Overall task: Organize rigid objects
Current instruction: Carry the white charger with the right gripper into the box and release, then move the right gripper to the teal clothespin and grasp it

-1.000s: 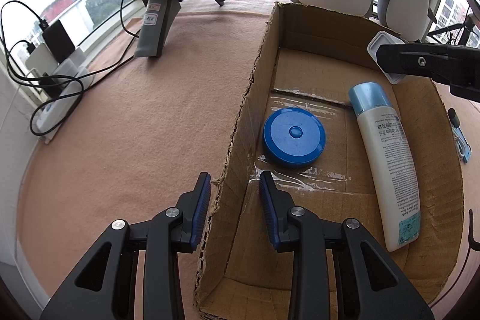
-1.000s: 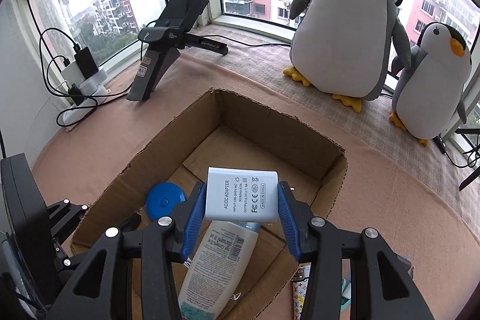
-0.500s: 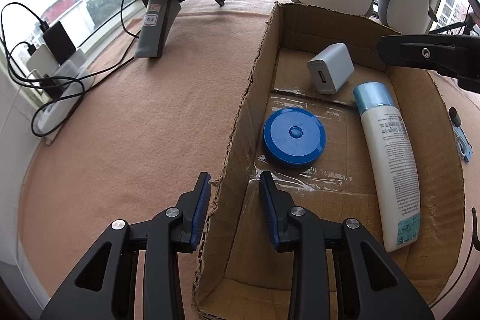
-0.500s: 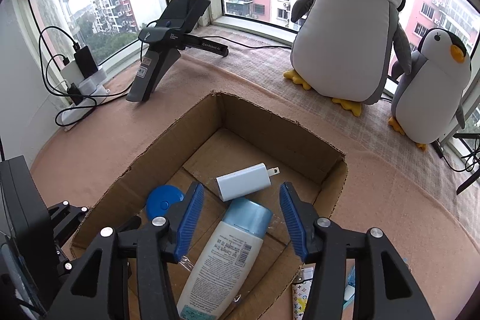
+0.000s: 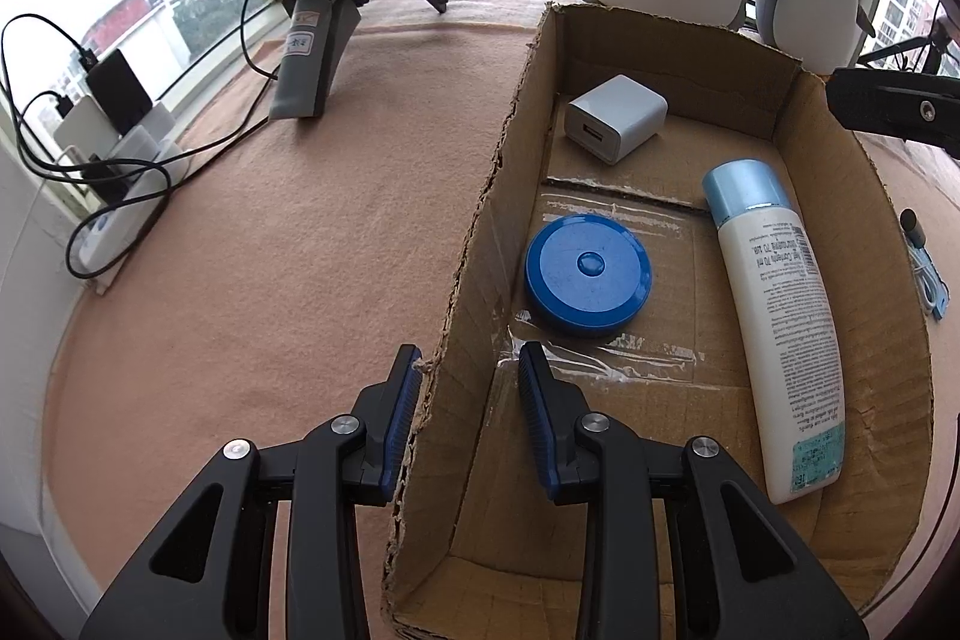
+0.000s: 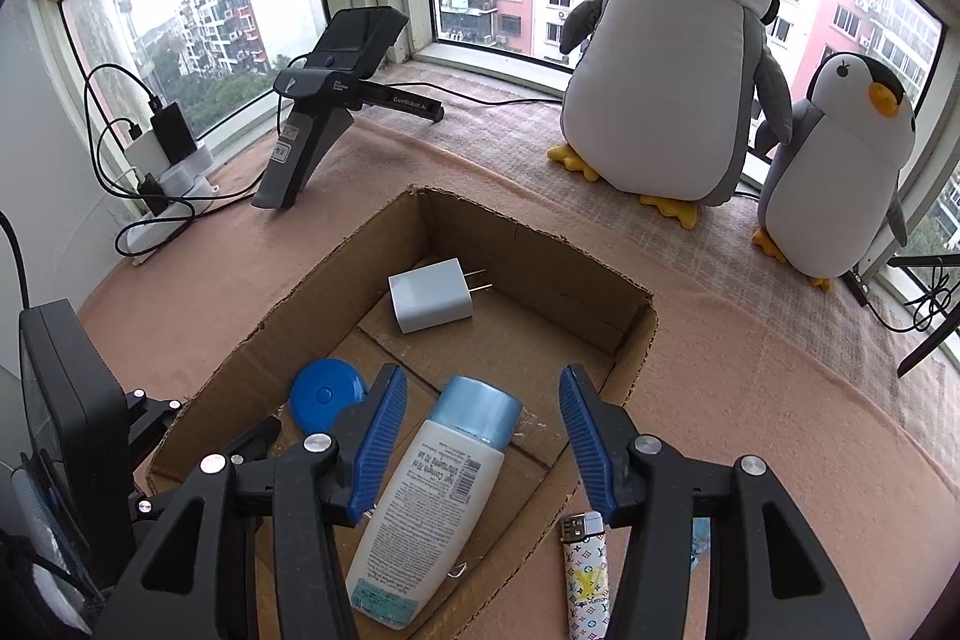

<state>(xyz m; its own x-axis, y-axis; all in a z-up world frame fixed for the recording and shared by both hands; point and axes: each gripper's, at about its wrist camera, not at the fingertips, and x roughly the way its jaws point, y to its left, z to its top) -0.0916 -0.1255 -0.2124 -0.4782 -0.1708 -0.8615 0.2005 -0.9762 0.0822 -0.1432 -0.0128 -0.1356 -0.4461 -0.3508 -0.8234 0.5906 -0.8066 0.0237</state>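
The left gripper (image 5: pixel 468 370) has its jaws clamped on the box (image 5: pixel 480 196) wall, the right gripper's (image 6: pixel 480 400) jaws hang apart and empty above the bottle (image 6: pixel 432 490), with the charger (image 6: pixel 429 295) lying at the box's far end.

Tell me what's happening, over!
Left tongs clamped on box wall. Right tongs open, empty, above bottle. Charger in box. Lighter outside.

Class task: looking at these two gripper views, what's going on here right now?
A person is sorting items into a cardboard box. The left gripper is clamped on the box's side wall. The right gripper hangs open and empty above it. A white charger, blue round case and lotion bottle lie inside; a lighter lies outside.
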